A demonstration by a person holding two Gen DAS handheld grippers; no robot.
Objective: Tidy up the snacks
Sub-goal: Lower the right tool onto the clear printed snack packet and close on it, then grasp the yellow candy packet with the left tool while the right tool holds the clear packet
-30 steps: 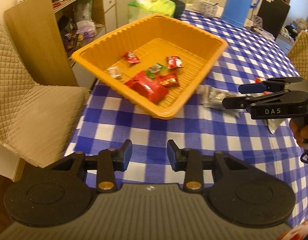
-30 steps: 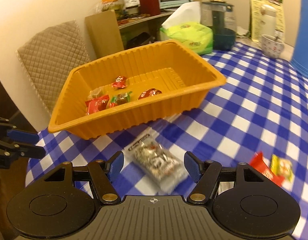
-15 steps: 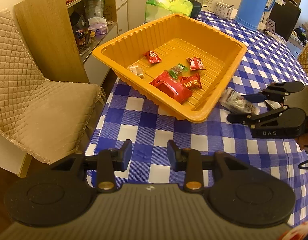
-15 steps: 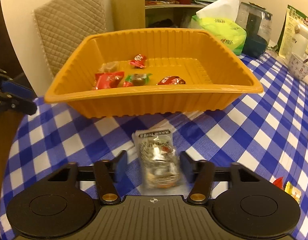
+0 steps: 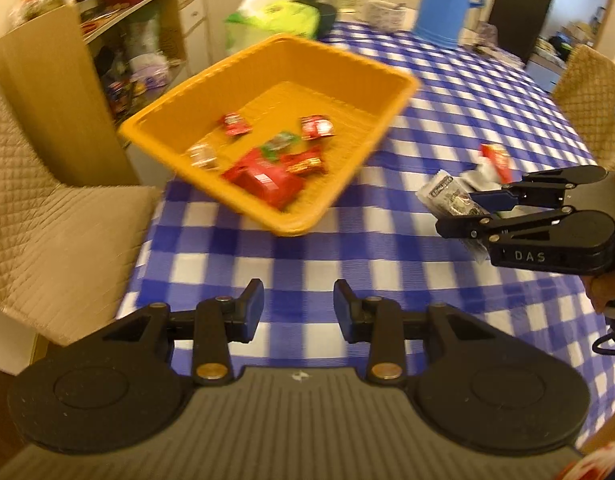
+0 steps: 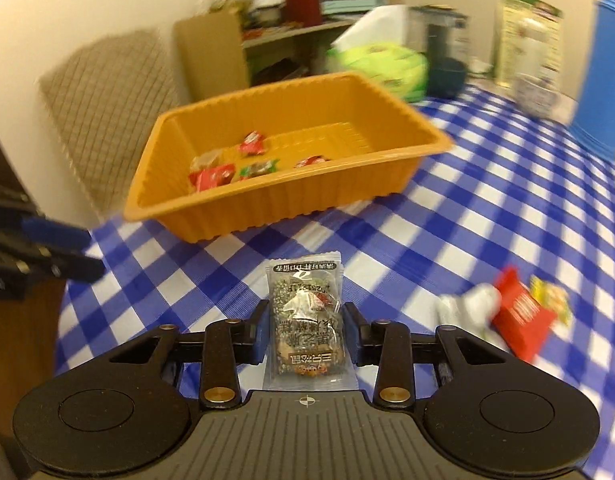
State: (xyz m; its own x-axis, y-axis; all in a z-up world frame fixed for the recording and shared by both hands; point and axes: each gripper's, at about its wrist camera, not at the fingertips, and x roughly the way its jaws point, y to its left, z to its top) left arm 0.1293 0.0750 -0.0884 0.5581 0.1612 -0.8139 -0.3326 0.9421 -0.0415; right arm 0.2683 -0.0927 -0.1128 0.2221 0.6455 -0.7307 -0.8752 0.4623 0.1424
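Mid-carry: right gripper point(image 6: 303, 334) pinching a clear nut-snack packet point(image 6: 305, 316), seemingly lifted though blur hides it. Left gripper point(image 5: 298, 306) spread, holding nothing. Next up, over the orange tray point(image 6: 227, 216) rim, then release.

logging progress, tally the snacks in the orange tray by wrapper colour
red wrappers: 4
green wrapper: 1
clear wrapper: 1
total: 6

Blue-checked table point(image 6: 487, 208) bearing an orange tray point(image 6: 291, 204), a red packet point(image 6: 521, 314) and yellow-green sweet point(image 6: 553, 294).
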